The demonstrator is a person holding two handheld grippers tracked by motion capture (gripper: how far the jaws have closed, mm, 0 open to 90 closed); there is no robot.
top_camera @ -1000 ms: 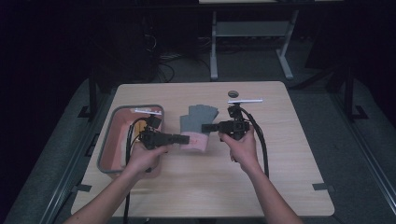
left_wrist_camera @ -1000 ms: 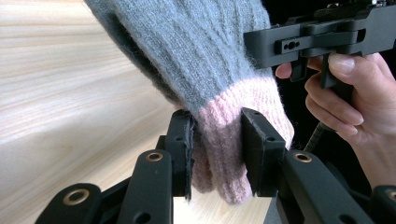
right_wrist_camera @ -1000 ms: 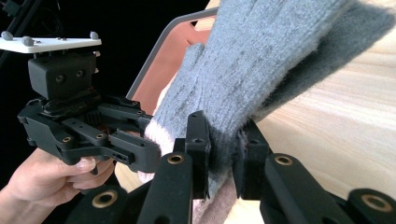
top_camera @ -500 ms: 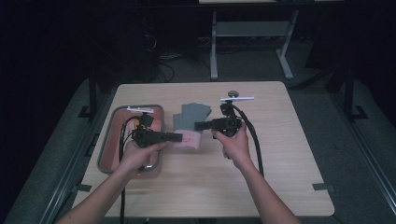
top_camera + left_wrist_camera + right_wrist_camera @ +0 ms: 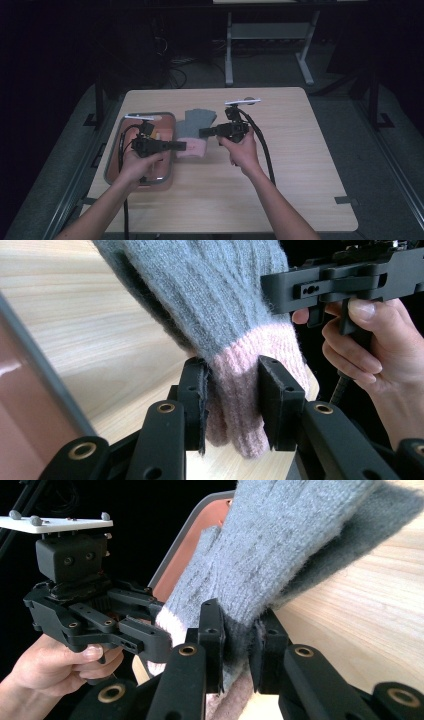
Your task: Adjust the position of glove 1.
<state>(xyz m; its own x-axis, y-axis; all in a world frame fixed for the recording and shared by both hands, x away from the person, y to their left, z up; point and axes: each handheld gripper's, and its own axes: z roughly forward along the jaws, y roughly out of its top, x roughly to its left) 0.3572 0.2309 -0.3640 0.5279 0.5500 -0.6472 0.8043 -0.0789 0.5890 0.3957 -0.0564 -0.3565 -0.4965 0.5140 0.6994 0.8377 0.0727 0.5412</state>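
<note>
Both grippers are pinching the glove (image 5: 194,134) at frame centre: left gripper (image 5: 232,400) gripping the pink cuff, right gripper (image 5: 239,645) the grey; best keeping it taut.

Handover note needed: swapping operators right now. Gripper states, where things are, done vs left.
Left gripper: shut on the pink cuff of the knit glove.
Right gripper: shut on the grey part of the same glove, near the cuff.
Glove: grey with a pink cuff, stretched between both grippers just above the wooden table, beside the tray at the table's left.
Done: glove gripped at two points.
Left: looks like placing it, possibly in the tray; the goal isn't certain. Keep both grips until it is set down.
</note>
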